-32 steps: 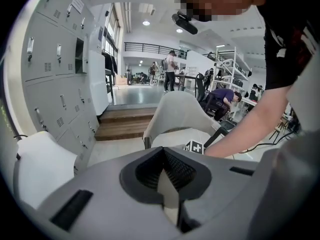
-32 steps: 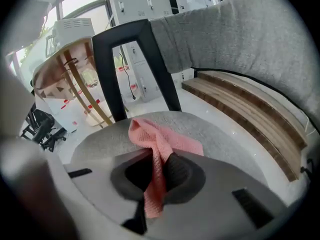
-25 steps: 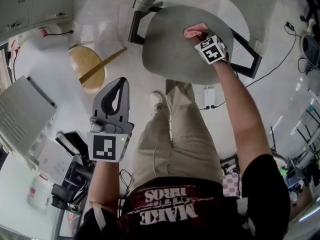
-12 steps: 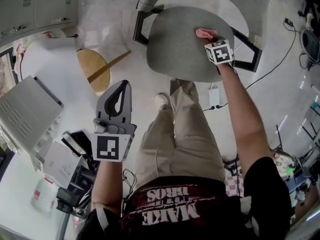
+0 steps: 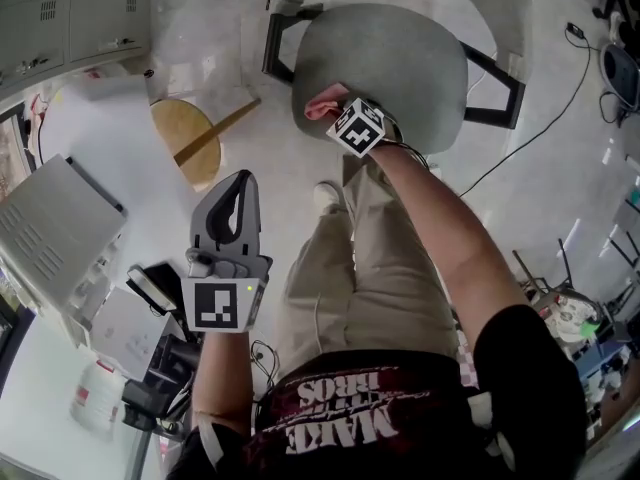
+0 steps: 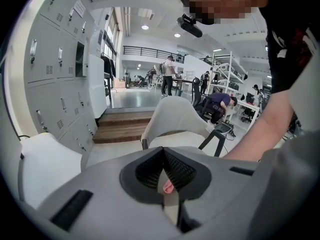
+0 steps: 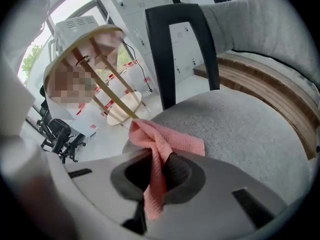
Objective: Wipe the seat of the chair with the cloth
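Head view: the right gripper (image 5: 341, 116) has swept the cloth (image 5: 326, 102) from the far right side of the seat (image 5: 400, 58) across to its near left edge. One pass over the grey pad looks done, though the rest likely still needs strokes. The left gripper (image 5: 239, 186) hangs well apart over the floor as before and takes no part

Left gripper view: the left gripper (image 6: 163, 151) has its jaws pressed together on nothing and points toward the chair (image 6: 175, 121)

Right gripper view: the right gripper (image 7: 160, 171) is clamped on the cloth (image 7: 162, 144). The cloth's bunched front lies on the seat (image 7: 240, 129) right at its rim, with a stool (image 7: 107, 79) beyond. I judge the next stroke should turn back inward, or the cloth will slide off the edge
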Demonstrator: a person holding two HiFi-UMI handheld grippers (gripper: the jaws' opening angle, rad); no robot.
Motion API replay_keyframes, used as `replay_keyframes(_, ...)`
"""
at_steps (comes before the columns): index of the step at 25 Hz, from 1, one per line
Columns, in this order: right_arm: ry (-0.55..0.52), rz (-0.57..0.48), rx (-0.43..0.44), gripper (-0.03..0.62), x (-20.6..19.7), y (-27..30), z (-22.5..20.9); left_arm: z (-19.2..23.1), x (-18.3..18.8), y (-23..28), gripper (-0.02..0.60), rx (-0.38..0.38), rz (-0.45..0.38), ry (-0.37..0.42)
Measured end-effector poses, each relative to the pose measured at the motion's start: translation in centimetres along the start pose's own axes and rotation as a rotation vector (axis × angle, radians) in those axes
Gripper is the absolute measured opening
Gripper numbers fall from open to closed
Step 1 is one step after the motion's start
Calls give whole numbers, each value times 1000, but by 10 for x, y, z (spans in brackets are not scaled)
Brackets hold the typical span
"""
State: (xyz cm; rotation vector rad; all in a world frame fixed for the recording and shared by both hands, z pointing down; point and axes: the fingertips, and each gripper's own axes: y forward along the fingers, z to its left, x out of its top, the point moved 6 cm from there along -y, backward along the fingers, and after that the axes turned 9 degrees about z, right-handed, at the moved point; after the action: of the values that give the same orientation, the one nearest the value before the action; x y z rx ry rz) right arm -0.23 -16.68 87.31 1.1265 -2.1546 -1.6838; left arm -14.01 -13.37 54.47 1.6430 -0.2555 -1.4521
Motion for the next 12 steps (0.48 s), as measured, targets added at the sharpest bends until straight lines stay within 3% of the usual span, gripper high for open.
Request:
replay_keyframes(7, -20, 60, -28, 29, -41, -17, -22, -6, 13, -7, 3, -14, -12, 44)
replay_keyframes(12, 67, 136, -91, 29, -99, -46, -49, -12, 30, -14, 3, -26, -35, 71)
